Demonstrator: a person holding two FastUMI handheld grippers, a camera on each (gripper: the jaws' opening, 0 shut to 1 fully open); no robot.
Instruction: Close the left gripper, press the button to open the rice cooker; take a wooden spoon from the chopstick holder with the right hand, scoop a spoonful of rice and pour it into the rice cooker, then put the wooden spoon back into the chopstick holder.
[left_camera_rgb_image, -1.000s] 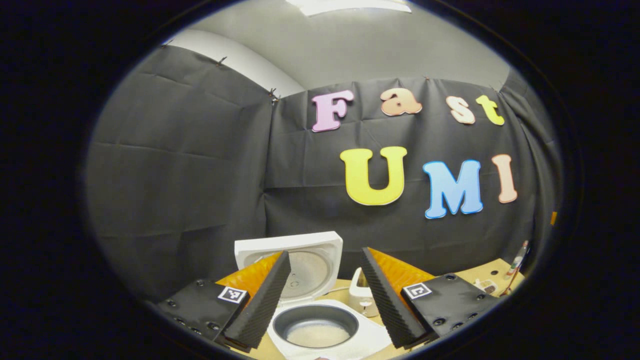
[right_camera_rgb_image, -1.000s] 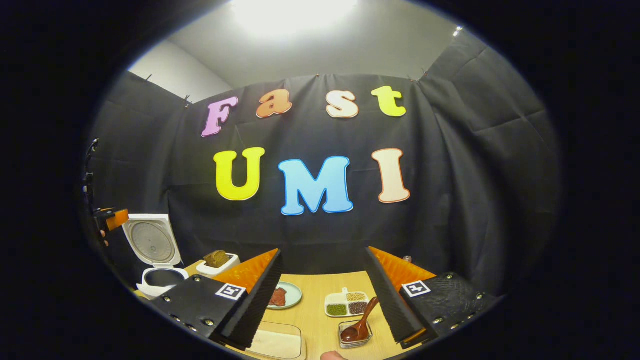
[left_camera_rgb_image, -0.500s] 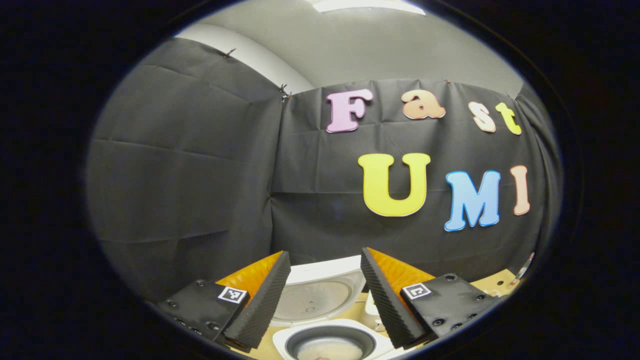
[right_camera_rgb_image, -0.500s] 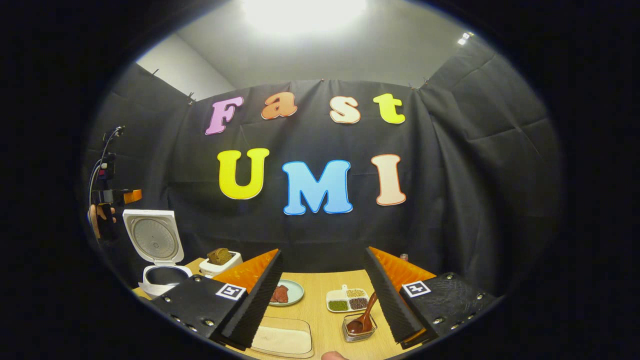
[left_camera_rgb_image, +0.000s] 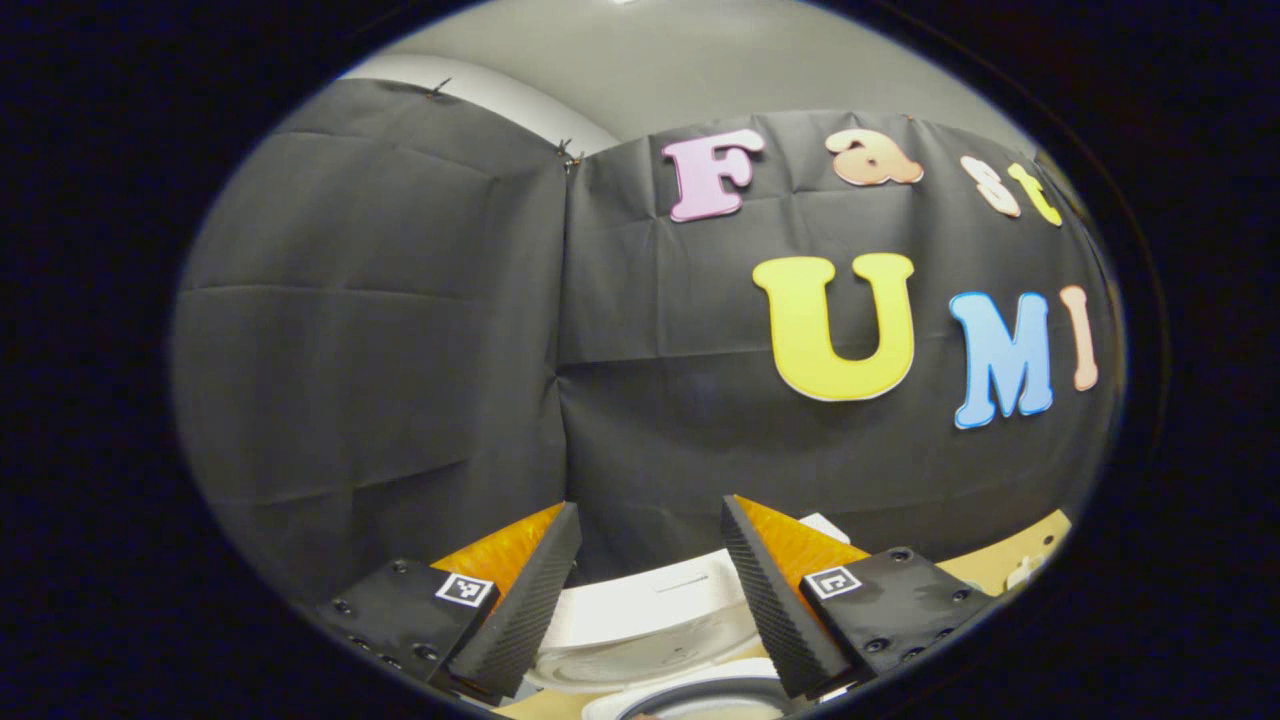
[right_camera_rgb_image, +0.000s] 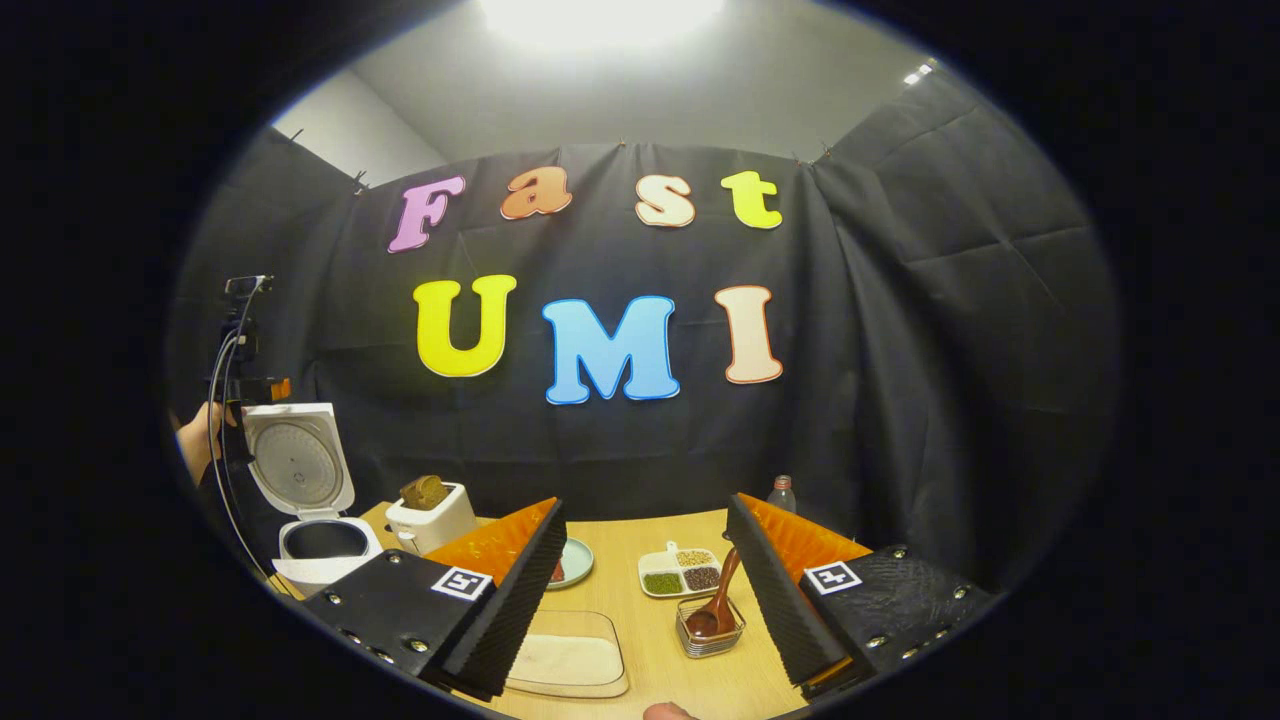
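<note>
The white rice cooker (right_camera_rgb_image: 322, 545) stands open at the table's left end, its lid (right_camera_rgb_image: 296, 465) upright and the dark pot showing. In the left gripper view the lid (left_camera_rgb_image: 645, 610) lies low between the fingers, just under my left gripper (left_camera_rgb_image: 650, 520), which is open and empty. A hand holds that left gripper (right_camera_rgb_image: 248, 388) high behind the cooker. The wooden spoon (right_camera_rgb_image: 720, 603) leans in the small wire chopstick holder (right_camera_rgb_image: 708, 640). A clear tray of rice (right_camera_rgb_image: 568, 662) lies front centre. My right gripper (right_camera_rgb_image: 645, 510) hangs open and empty above the table, back from the spoon.
A white toaster with bread (right_camera_rgb_image: 430, 515) stands beside the cooker. A pale plate with meat (right_camera_rgb_image: 575, 563), a divided dish of beans (right_camera_rgb_image: 680, 574) and a small bottle (right_camera_rgb_image: 781, 492) sit further back on the wooden table (right_camera_rgb_image: 640, 620). Black cloth walls close in on all sides.
The left gripper has climbed and drifted left, so the cooker sank to the bottom of its view. The right gripper shifted slightly, bringing the spoon holder higher between its fingers. Both stayed open.
</note>
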